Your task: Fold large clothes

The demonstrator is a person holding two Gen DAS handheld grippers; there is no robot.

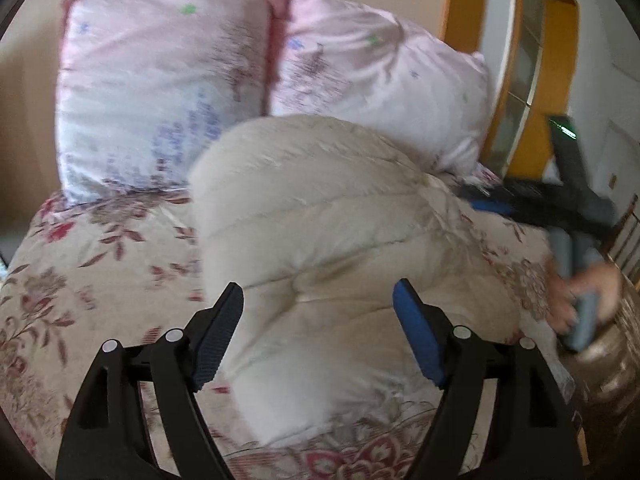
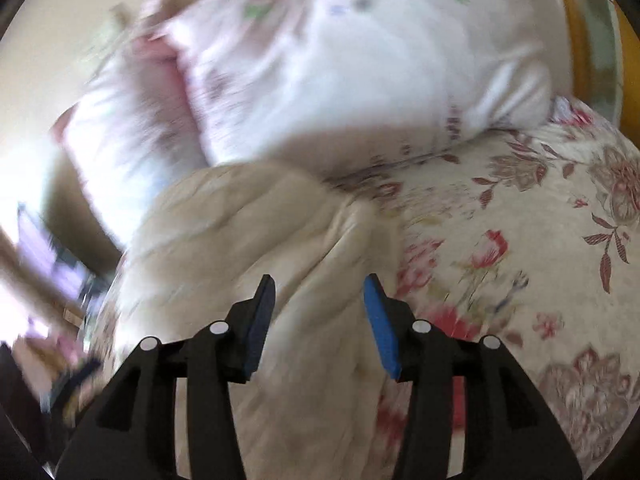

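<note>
A cream quilted puffer garment [image 1: 320,240] lies bunched on a floral bedspread [image 1: 80,280]. My left gripper [image 1: 318,300] is open, its blue pads on either side of the garment's near end, holding nothing. The right gripper shows in the left wrist view [image 1: 496,204] at the garment's far right edge, held by a hand. In the right wrist view the right gripper [image 2: 320,292] is open just above the cream garment [image 2: 260,240], with nothing between its pads. That view is blurred by motion.
Two pink satin pillows [image 1: 160,80] [image 1: 380,80] lean against the wall behind the garment. An orange-framed door [image 1: 520,80] stands at the right. The floral bedspread [image 2: 520,240] extends right of the garment. The bed's right edge is by the hand [image 1: 580,292].
</note>
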